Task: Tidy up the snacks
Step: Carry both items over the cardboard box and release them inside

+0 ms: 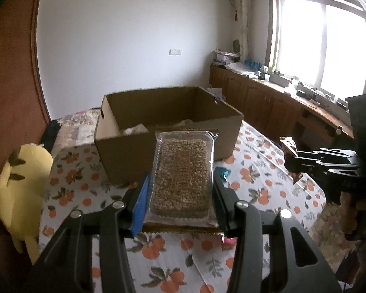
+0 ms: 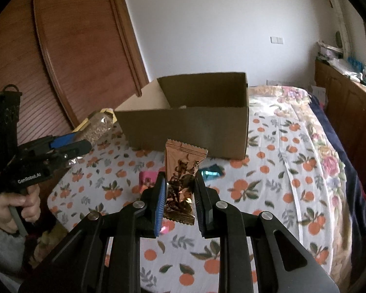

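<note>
The left tongs [image 1: 181, 195] pinch a clear pack of grain bars [image 1: 183, 173] by its long sides, and the right tongs [image 2: 179, 195] are pressed onto a brown wrapper [image 2: 180, 168]. Both are held above the bed [image 2: 280, 171], directly short of the open cardboard box [image 2: 188, 127] ahead, probably for dropping in. A pink packet [image 2: 146, 179] and a blue packet [image 2: 211, 172] lie below the right tongs.

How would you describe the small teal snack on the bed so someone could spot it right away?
Find the open cardboard box on the orange-print bedsheet. Just in front of its near right corner lies the teal wrapper, flat on the sheet. It is shiny blue-green, unlike the pink packet to its left and the brown pouch held in the right gripper.
</note>
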The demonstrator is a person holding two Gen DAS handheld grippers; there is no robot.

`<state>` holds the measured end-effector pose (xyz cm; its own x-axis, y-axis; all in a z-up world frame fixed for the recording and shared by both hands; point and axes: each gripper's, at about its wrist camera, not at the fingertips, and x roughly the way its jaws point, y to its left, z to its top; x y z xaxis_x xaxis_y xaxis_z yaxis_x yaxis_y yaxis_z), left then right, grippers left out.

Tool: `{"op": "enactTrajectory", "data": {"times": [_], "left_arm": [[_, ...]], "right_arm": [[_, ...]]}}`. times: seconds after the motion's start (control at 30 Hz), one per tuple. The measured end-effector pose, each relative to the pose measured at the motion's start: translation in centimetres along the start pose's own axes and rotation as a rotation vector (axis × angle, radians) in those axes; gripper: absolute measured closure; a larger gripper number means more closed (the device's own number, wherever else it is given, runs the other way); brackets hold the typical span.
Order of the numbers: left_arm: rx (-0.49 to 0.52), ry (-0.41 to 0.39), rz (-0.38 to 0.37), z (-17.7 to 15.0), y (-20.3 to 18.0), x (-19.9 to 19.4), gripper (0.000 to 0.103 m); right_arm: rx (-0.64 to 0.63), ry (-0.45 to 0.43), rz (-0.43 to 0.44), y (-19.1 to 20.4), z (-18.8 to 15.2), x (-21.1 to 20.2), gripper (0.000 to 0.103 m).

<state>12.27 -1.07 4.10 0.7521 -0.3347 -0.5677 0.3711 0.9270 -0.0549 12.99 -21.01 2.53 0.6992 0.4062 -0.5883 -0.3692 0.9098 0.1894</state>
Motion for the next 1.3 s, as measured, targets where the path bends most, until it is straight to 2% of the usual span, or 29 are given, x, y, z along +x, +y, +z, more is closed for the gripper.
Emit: {"op": "enactTrajectory", "data": {"times": [0.43,0.77,1.1,1.3], "left_arm": [[0.02,-0.037,-0.005,5.5,1.8,3.6,0.057],[0.022,-0.02,0.011,8.3,3.8,9.2,0.057],[0.011,0.025,0.006,9.0,5.9,14.6,0.057],[0.011,0.062,0.002,8.3,6.0,16.5,0.056]], "right_arm": [[-0.086,-0.047,-0.005,-0.3,7.9,1.7,0.083],[-0.099,-0.043,0.006,-1.1,13.0,6.7,0.083],[-0.029,0.023,0.036,-3.5,14.2,13.4,0.083],[-0.04,0.079,0.029,-3.5,12.9,16.6,0.083]]}}
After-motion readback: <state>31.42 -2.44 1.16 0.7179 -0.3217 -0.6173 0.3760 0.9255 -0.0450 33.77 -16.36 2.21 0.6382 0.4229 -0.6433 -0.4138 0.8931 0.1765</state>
